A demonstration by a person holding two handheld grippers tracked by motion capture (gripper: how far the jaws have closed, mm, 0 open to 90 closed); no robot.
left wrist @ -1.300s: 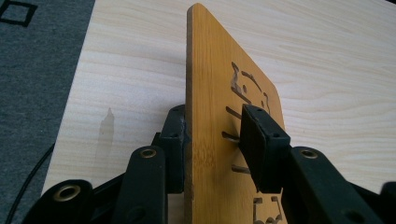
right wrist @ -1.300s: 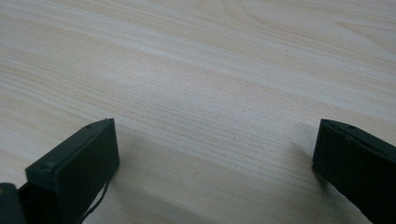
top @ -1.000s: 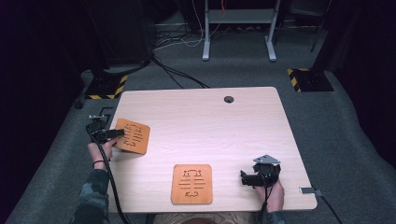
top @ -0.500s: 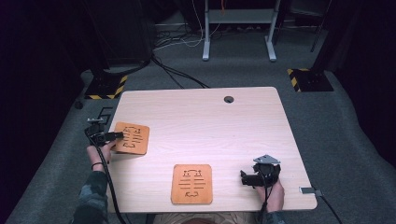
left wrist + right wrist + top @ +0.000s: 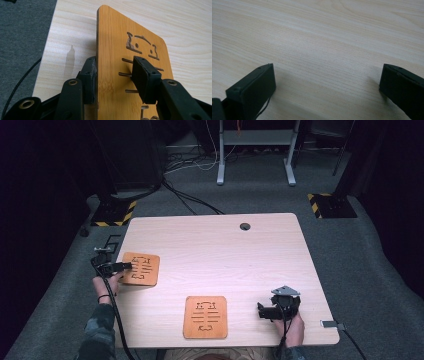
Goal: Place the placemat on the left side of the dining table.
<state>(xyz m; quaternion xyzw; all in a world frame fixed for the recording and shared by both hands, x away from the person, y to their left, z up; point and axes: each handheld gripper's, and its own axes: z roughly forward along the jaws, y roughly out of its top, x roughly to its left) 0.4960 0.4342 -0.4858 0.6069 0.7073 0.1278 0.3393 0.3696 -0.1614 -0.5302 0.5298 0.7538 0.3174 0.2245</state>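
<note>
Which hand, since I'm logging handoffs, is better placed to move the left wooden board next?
Left: the left tool straddles the board edge, jaws just opening, board between them. The right tool rests far off.

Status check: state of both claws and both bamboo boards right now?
left claw: open, jaws have just been opening, left board's edge between them
right claw: open, empty, low over the table
left board: lying by the table's left edge
middle board: flat, untouched, near front edge
</note>
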